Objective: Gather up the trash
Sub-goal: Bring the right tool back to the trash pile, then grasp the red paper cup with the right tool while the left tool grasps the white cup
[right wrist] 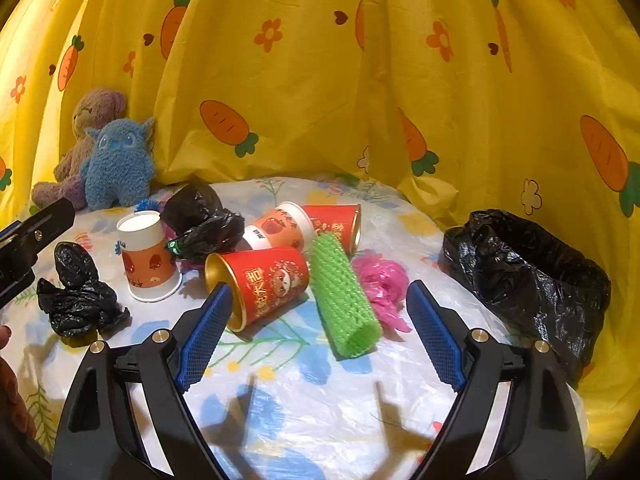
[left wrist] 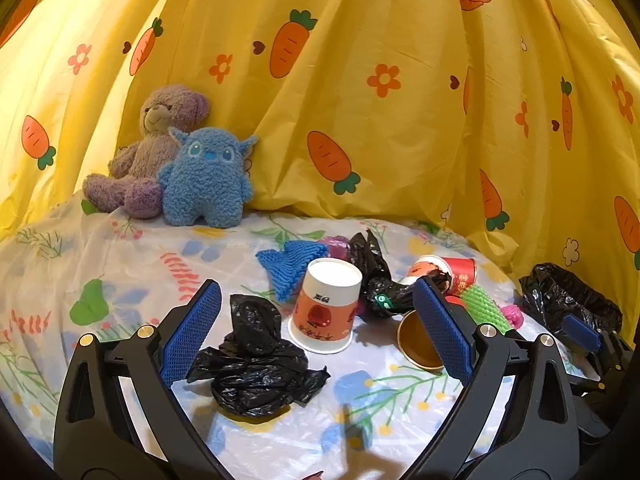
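Right wrist view: the right gripper (right wrist: 320, 320) stands wide with nothing between its pads, hovering above the table (right wrist: 304, 412) near its front edge. Straight ahead of it lies the trash, heaped around the middle of the table. Nearest is a green foam net tube (right wrist: 344, 296), lying on its side with its long axis running from the heap toward the gripper and slightly to the right, its open end facing the camera. Touching its left side is a red paper cup (right wrist: 268, 284), also on its side, its gold mouth turned to the left finger. A crumpled pink bag (right wrist: 380, 280) sits just beside the tube on the right. The black trash bag (right wrist: 532, 276), mouth open, waits at the right edge of the table, well apart from the heap but on this gripper's side.

In the left wrist view the left gripper (left wrist: 320, 324) is likewise spread wide and empty, and between its fingers, low on the table, lies a crumpled black bag (left wrist: 260, 364), with an upturned white and orange cup (left wrist: 326, 304) just behind it.

The tube and the red cup seem to fall to the right hand, the black bag to the left. A grip across the tube's short width looks the likelier fit, since it points almost along the fingers.
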A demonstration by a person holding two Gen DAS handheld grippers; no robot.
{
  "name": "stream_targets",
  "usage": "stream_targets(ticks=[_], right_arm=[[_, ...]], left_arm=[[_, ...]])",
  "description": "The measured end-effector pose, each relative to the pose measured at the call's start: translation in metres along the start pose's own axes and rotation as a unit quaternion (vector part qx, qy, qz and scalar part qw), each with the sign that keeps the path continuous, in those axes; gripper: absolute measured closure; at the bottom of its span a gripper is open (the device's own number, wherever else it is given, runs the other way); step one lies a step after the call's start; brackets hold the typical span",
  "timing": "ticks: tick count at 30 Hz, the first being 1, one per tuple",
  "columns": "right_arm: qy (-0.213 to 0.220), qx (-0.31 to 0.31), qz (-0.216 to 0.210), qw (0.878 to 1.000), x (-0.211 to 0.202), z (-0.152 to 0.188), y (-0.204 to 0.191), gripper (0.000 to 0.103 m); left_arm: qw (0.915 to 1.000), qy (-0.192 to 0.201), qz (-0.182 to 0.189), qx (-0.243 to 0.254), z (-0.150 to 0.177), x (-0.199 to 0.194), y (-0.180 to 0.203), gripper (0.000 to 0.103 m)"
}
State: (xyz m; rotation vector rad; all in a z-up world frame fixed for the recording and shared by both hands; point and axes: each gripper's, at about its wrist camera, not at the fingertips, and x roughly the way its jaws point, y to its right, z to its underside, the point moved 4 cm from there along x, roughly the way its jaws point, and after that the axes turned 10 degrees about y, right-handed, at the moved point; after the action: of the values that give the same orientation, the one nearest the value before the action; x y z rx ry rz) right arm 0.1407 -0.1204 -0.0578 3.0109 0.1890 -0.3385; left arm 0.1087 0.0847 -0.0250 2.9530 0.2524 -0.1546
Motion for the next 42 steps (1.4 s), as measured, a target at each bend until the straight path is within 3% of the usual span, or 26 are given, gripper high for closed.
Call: stream_targets(ticks=[13, 29, 35, 42], right_arm=[[-0.04, -0.022, -0.023, 0.999, 0.036, -0.002, -0.028, 0.029], [-0.087, -0.012, -0.039, 0.995, 0.068, 0.004, -0.035, 0.045], [-0.112, -0.009, -0.043, 0.993, 0.079, 0.009, -0.035, 0.068], [-0.105, -0.005, -0.034, 0.994, 0.077, 0.009, -0.024, 0.094]], left_arm=[[1.0, -0.001, 0.0, 0.004, 0.0, 0.012, -0.008, 0.008], [0.9998, -0.012, 0.011, 0.013, 0.002, 0.033, -0.002, 0.008], [0.9992, -0.022, 0.021, 0.025, 0.006, 0.049, 0.007, 0.008], [0.9982, -0.037, 0.021, 0.041, 0.009, 0.069, 0.012, 0.008]])
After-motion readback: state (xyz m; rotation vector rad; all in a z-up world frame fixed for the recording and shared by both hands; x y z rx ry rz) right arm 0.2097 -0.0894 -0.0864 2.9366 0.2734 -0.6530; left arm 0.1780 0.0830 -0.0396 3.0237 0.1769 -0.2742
